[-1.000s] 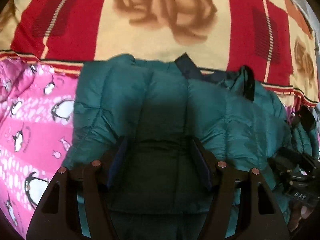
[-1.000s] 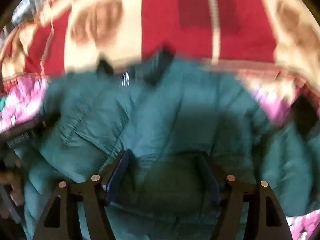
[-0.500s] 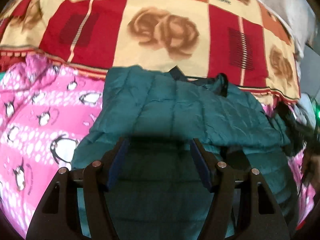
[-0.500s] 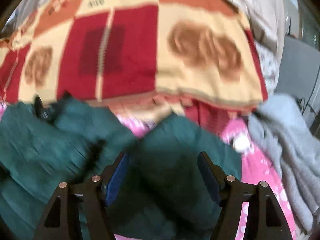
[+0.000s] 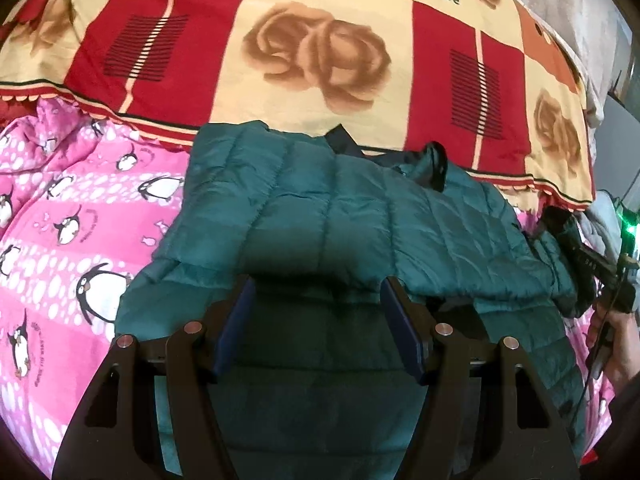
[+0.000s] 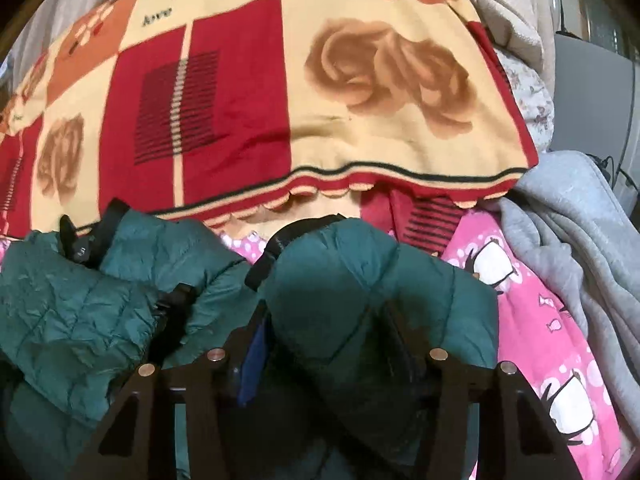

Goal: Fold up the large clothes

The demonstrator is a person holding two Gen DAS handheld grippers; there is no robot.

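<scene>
Fingers of the left gripper stand apart at the bottom of the left wrist view, with the dark green quilted jacket lying under and between them; the blue pads do not visibly press the cloth, so this gripper looks released. In the right wrist view the right gripper has just been closing its jaws, and a puffed sleeve of the jacket fills the gap between them, bulging up over the fingers; the gripper is grasping the sleeve. The sleeve's dark cuff points away from the camera.

Beyond the left gripper the jacket's body lies spread out flat on the bed, one side already folded over, its dark collar at the far edge. Left of the jacket, and under it, is a pink blanket printed with penguins. At the right edge of the left wrist view the right gripper shows as a dark shape with a person's hand behind it.

Past the jacket, in both views, a red, cream and orange blanket with brown roses and the word "love" covers the far part of the bed. To the right in the right wrist view a grey sweatshirt lies bunched beside the pink blanket.
</scene>
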